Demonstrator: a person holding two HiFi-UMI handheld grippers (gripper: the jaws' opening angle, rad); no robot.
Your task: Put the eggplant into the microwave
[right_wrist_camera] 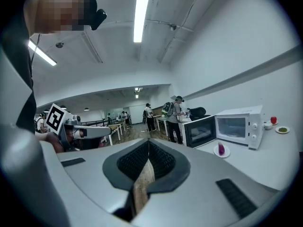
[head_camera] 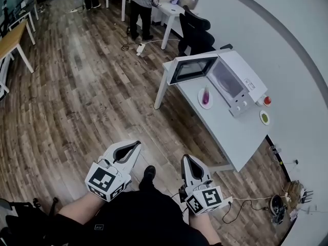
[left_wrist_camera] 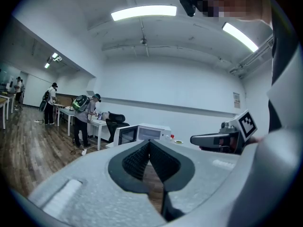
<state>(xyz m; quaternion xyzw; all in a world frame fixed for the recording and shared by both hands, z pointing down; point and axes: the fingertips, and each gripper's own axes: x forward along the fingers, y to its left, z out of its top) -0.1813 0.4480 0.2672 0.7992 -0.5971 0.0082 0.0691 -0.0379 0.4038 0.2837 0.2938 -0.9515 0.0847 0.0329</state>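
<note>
Standing well back from the white table (head_camera: 230, 135), the person holds both sets of tongs low and close to the body, aimed roughly level toward it. This reads as an approach, with nothing yet within reach to grip. The left tongs (head_camera: 134, 145) are pressed together with nothing between them. The right tongs (head_camera: 187, 159) are likewise pressed together and empty, and each gripper view shows its ribbed pads meeting along a single line. One microwave (head_camera: 236, 81) sits on the table with its door (head_camera: 193, 68) swung wide open, so the cavity looks ready to take something without an opening step first. One eggplant (head_camera: 206, 97), small and purple, lies on a white plate (head_camera: 199, 97) just in front of that open cavity, well apart from both tongs. It was probably set there so the move inside is short. A second plate (head_camera: 264, 123) holding a green item (head_camera: 264, 118) lies near the microwave's control side, with one small red object (head_camera: 267, 100) close by. Several people stand at other tables far across the room.
</note>
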